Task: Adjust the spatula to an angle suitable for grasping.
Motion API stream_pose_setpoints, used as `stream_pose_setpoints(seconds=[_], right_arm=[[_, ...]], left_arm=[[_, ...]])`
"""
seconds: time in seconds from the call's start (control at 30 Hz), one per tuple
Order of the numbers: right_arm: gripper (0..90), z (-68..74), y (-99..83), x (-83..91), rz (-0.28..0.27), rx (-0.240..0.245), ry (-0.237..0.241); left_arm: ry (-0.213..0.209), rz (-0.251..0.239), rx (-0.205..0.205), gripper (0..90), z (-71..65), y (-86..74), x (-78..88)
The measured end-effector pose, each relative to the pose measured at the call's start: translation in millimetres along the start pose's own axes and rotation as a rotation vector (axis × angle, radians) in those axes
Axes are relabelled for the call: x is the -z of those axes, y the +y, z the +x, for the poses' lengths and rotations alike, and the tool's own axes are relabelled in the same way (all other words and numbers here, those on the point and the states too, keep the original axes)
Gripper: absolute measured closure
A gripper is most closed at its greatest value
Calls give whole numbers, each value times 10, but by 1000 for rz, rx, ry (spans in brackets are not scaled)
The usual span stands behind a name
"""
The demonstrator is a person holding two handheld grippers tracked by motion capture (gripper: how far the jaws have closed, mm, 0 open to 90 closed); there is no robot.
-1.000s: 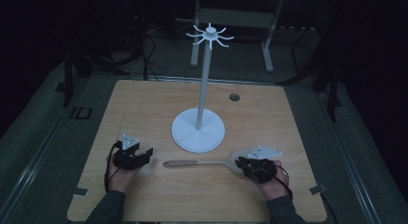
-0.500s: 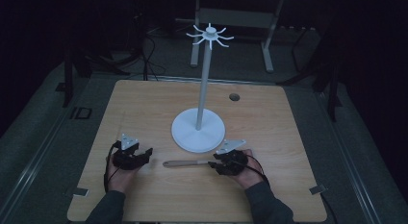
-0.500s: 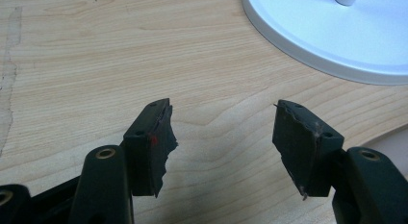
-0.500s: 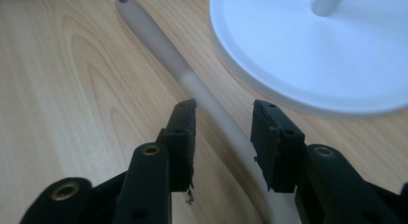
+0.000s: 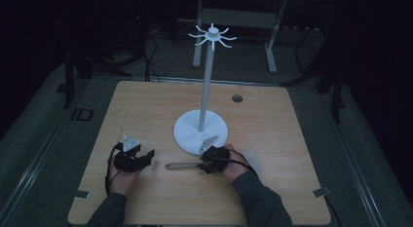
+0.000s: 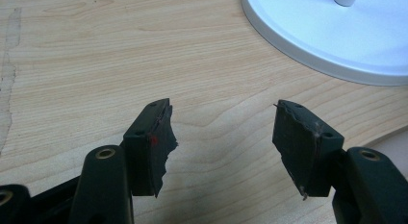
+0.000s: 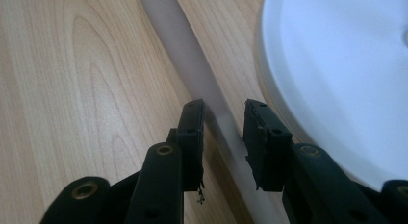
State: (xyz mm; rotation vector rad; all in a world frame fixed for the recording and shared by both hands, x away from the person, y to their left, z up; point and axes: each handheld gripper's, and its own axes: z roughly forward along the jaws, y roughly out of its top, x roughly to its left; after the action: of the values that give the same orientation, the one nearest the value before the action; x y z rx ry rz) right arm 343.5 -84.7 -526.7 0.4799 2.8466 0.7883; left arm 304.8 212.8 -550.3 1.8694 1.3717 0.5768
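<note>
Meanwhile, right gripper (image 5: 207,164) has travelled leftward along the near edge of the light wooden counter (image 5: 146,110) over the past second. A second ago it sat over the wide end of the long pale utensil with a wooden-looking handle (image 5: 181,165), out to the right; now it sits mid-handle, just near of the white round base of the tall white hook stand (image 5: 200,132).

Right gripper view: jaws part-spread, one on each side of the utensil handle (image 7: 192,75), small gaps both sides. Not yet pinching, as far as I can tell. Handle lies flat on the counter, running away from the jaws, close alongside the stand base (image 7: 337,80) but seemingly apart from it.

Left gripper (image 5: 139,159) unchanged, resting at near left of counter. In its own view, jaws spread wide, nothing between them, bare wood below; stand base (image 6: 337,36) at far right.

Utensil itself seems not to have shifted; handle tip pointing left, wide end hidden under the right hand.

Reading: the reach is done and the grasp is lined up. Likely next is closing on the handle and lifting, perhaps toward the spoked hooks at the top of the stand (image 5: 212,36). Base rim sits close to the right-hand jaw; a bump is possible.
</note>
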Motion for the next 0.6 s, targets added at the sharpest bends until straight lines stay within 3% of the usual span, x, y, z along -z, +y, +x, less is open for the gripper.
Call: stream_pose_setpoints(seconds=[0.07, 0.3, 0.4, 0.6], right_arm=[[668, -14, 18, -46, 19, 15, 6], [639, -93, 46, -100, 37, -1, 81], [610, -76, 35, -146, 72, 21, 62], [653, -55, 32, -127, 84, -7, 44]], left_arm=[[1, 0, -1, 394, -5, 0, -1], [1, 1, -2, 394, -7, 1, -3], [1, 1, -2, 394, -9, 0, -2], [1, -2, 1, 394, -1, 0, 0]])
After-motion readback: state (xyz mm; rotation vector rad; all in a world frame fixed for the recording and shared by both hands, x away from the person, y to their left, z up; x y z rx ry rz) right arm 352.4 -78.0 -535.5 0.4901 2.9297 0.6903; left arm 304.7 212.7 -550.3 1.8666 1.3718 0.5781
